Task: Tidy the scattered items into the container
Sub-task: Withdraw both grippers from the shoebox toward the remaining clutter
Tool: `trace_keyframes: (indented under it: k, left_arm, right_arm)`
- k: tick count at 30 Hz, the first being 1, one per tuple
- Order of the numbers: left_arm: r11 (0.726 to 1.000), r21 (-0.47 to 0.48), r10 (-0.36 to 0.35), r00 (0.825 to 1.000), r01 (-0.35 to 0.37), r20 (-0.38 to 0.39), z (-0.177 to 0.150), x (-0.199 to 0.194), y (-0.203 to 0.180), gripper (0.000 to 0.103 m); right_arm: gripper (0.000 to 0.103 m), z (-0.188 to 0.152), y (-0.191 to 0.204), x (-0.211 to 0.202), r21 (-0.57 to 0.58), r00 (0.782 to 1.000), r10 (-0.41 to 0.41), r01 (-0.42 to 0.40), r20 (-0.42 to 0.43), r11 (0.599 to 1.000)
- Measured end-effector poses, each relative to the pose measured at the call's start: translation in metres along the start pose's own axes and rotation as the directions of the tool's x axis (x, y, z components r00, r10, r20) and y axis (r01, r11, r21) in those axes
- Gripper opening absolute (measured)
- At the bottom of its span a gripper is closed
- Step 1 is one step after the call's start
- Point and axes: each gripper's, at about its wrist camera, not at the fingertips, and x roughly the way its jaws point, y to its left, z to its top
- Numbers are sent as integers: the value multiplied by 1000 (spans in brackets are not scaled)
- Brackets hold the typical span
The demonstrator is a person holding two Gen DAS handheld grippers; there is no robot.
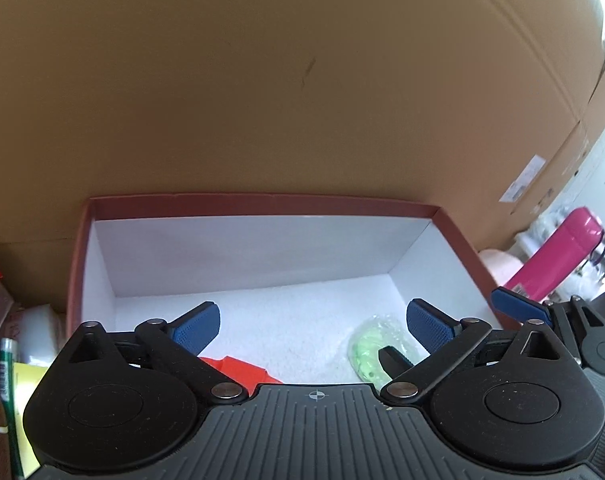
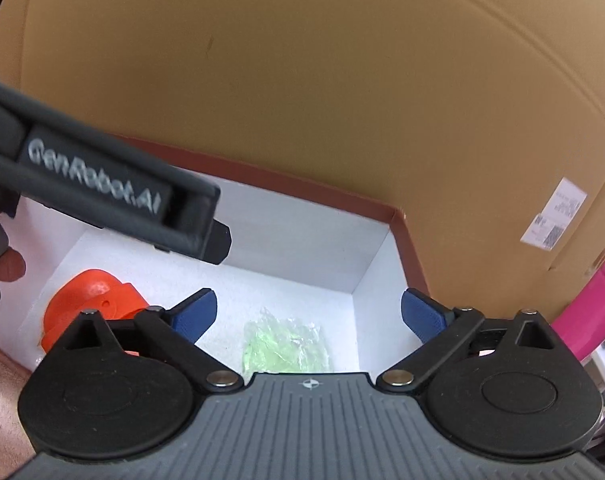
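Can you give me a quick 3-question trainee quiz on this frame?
1. True or false: the left gripper fingers are open over the red-rimmed box.
2. Which items lie inside the box? A) orange plastic part and green item in clear wrap B) pink bottle C) nothing
3. Fill in: the right gripper holds ____.

Key: 1 true; 2 A; 3 nothing

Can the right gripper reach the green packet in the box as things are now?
Probably yes. The right gripper is open and empty, and the green packet lies on the box floor just ahead of its fingers, with nothing over it. The left gripper hangs off to the side, above the orange item.
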Motion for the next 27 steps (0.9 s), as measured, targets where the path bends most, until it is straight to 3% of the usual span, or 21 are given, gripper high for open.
trace_keyframes:
  k: [9, 12, 15, 27]
  left_arm:
    - [993, 118, 20, 1000, -23, 23, -18, -17, -20, 103]
    - [991, 132, 16, 1000, -19, 24, -24, -26, -26, 103]
    - [991, 133, 29, 999, -34, 42, -10, -36, -3, 103]
    - [990, 123, 46, 989, -63, 139, -53, -115, 14, 103]
  right_arm:
    - [101, 0, -1, -10, 6, 1000, -17, 17, 3, 1000]
    - [102, 13, 21, -3, 22, 999, -33, 32, 22, 999]
    - [102, 14, 26, -16, 40, 998, -43, 42, 42, 998]
    - [103, -11, 70, -67, 78, 987, -56, 44, 152, 996]
